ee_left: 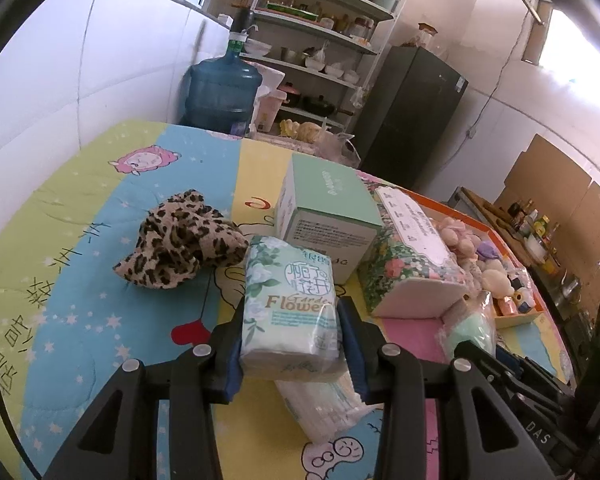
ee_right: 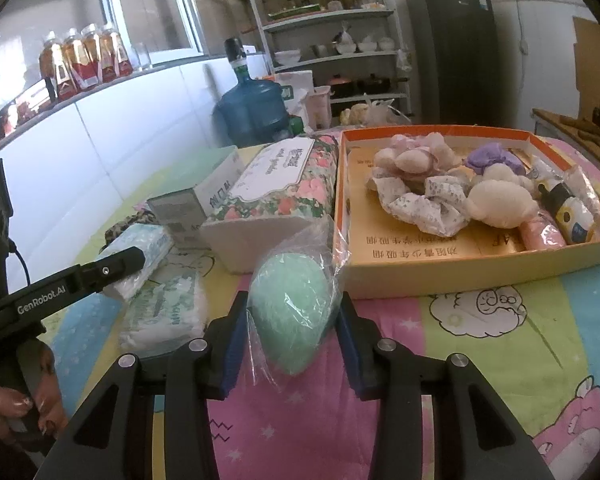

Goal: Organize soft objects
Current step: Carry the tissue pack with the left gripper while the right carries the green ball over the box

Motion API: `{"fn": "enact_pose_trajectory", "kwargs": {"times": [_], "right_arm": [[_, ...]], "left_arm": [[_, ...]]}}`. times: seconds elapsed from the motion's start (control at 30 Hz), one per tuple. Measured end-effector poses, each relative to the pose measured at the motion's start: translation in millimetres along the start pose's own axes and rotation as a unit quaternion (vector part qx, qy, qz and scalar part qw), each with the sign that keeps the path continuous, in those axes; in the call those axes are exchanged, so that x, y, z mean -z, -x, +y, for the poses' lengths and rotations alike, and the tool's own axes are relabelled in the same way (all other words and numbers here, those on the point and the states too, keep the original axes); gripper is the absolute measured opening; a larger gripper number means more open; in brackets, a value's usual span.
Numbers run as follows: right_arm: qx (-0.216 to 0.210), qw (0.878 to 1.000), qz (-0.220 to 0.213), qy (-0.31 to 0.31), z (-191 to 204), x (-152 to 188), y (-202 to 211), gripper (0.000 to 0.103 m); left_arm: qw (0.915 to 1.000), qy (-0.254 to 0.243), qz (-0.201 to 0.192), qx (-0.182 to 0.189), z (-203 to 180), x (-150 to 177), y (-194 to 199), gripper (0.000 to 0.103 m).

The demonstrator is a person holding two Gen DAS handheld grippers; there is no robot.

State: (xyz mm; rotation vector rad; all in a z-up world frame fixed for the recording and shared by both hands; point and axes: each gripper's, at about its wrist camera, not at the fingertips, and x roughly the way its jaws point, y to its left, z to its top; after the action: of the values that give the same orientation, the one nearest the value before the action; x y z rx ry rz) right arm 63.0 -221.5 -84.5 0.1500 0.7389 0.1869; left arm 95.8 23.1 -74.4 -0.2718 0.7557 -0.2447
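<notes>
My left gripper [ee_left: 290,316] is shut on a green-and-white tissue pack [ee_left: 290,300] and holds it above a second tissue pack [ee_left: 324,404] lying on the quilt. My right gripper [ee_right: 290,312] is shut on a mint-green sponge in clear wrap [ee_right: 290,308], just in front of the orange-rimmed box [ee_right: 452,268]. The box holds several plush toys, scrunchies and soft items. A leopard-print cloth [ee_left: 180,240] lies on the quilt to the left. The left gripper and its tissue pack [ee_right: 140,256] also show in the right wrist view.
A floral tissue package [ee_right: 276,196] and a mint-green carton [ee_left: 328,208] stand behind the grippers. A colourful cartoon quilt [ee_left: 80,320] covers the table. A blue water jug [ee_left: 224,88], shelves and a dark fridge [ee_left: 412,112] stand beyond the table's far edge.
</notes>
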Motion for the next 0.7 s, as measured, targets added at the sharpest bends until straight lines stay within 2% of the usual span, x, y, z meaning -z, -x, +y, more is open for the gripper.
{"fn": "enact_pose_trajectory", "kwargs": {"times": [0.7], "right_arm": [[-0.015,0.999,-0.036,0.013,9,2,43,0.043]], "left_arm": [[0.9992,-0.016,-0.033,0.016,-23,4,41,0.042]]}}
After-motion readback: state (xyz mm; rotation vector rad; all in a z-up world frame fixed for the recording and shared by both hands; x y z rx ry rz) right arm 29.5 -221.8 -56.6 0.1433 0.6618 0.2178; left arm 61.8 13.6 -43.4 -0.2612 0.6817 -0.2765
